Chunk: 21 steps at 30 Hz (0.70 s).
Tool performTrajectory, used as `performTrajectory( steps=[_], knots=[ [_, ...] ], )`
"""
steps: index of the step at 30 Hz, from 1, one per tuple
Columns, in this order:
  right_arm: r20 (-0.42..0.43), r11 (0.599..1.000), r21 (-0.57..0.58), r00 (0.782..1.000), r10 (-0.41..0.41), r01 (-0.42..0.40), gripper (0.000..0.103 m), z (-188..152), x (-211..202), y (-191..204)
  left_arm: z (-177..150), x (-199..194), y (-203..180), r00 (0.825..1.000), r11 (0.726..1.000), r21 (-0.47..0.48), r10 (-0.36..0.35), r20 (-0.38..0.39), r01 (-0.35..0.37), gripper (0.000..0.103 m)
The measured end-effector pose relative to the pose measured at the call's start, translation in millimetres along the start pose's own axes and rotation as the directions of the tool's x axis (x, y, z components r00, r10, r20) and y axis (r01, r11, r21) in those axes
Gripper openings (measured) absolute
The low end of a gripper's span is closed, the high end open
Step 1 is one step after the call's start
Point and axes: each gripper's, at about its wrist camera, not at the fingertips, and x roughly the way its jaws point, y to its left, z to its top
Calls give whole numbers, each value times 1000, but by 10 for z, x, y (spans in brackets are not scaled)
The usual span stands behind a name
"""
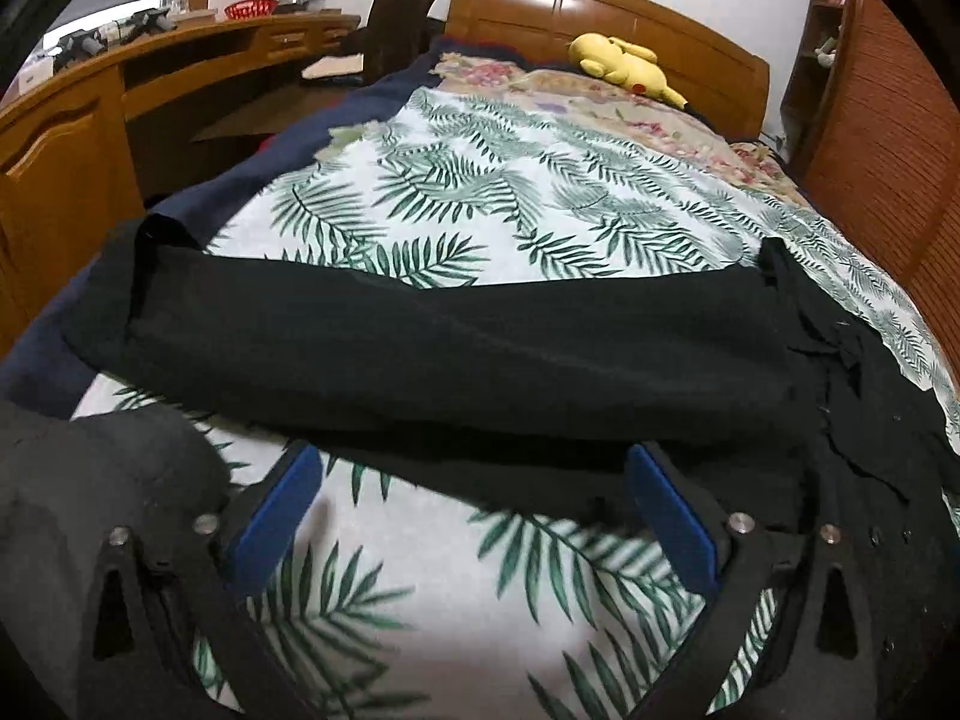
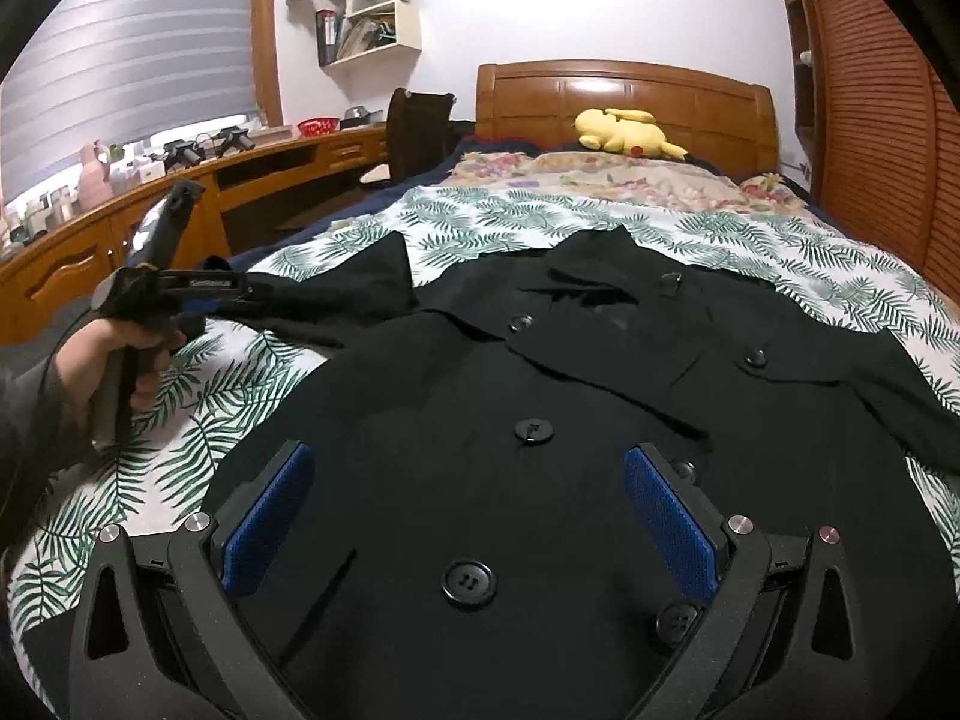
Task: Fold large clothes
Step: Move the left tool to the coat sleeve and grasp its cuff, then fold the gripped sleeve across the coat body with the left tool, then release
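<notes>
A black double-breasted coat [image 2: 540, 372] with large black buttons lies spread on the bed, front up. Its left sleeve [image 1: 456, 348] stretches across the leaf-print bedspread [image 1: 456, 198]. My left gripper [image 1: 474, 480] is open just short of the sleeve's near edge; in the right wrist view it [image 2: 240, 294] sits at the sleeve, held by a hand. My right gripper [image 2: 468, 480] is open and hovers over the coat's button front, holding nothing.
A yellow plush toy [image 2: 624, 132] lies by the wooden headboard [image 2: 624, 96]. A wooden desk [image 1: 150, 78] and dark chair [image 2: 417, 132] stand along the bed's left. A slatted wooden wardrobe [image 2: 876, 120] is on the right.
</notes>
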Motion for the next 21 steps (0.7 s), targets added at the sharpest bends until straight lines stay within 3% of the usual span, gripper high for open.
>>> performTrajectory(
  steps=[6, 13, 16, 18, 21],
  knots=[
    [1, 1000, -4, 1000, -4, 4, 103, -5, -13, 15, -23, 283, 25, 998, 999, 3, 35, -59, -35, 95],
    [1, 1000, -6, 1000, -6, 6, 103, 2, -22, 23, -21, 393, -37, 997, 999, 33, 28, -69, -26, 91],
    [1, 1000, -5, 1000, -5, 5, 103, 3, -20, 28, 10, 410, -102, 998, 998, 65, 20, -61, -16, 66],
    [1, 1000, -5, 1000, -5, 5, 103, 2, -21, 28, 32, 409, -136, 998, 996, 85, 20, -54, -15, 42],
    [2, 1000, -6, 1000, -6, 6, 103, 2, -24, 26, 92, 389, -154, 998, 996, 93, -10, -55, 15, 16]
  ],
)
